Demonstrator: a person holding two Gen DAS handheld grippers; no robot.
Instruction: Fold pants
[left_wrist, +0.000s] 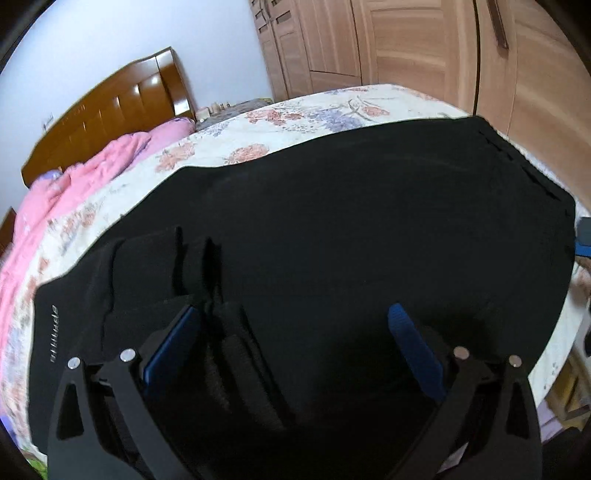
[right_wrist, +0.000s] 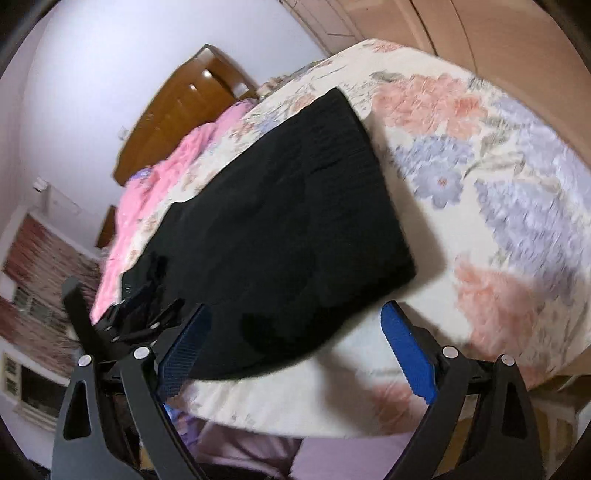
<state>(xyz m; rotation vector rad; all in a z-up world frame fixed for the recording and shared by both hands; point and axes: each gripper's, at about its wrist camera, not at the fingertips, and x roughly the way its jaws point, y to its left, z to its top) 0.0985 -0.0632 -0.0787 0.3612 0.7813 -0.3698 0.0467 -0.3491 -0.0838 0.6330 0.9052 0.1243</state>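
Black pants lie folded flat on a floral bed sheet, with small white lettering near their left edge. My left gripper hovers open over the near part of the pants, its blue pads spread wide with bunched fabric rising by the left pad. In the right wrist view the same pants form a dark rectangle on the sheet. My right gripper is open at the pants' near edge, nothing pinched between its pads. The left gripper's black frame shows at the pants' left end.
A pink blanket is heaped at the head of the bed by a wooden headboard. Wooden wardrobe doors stand behind the bed. The bed's near edge drops off below the right gripper. A window is at left.
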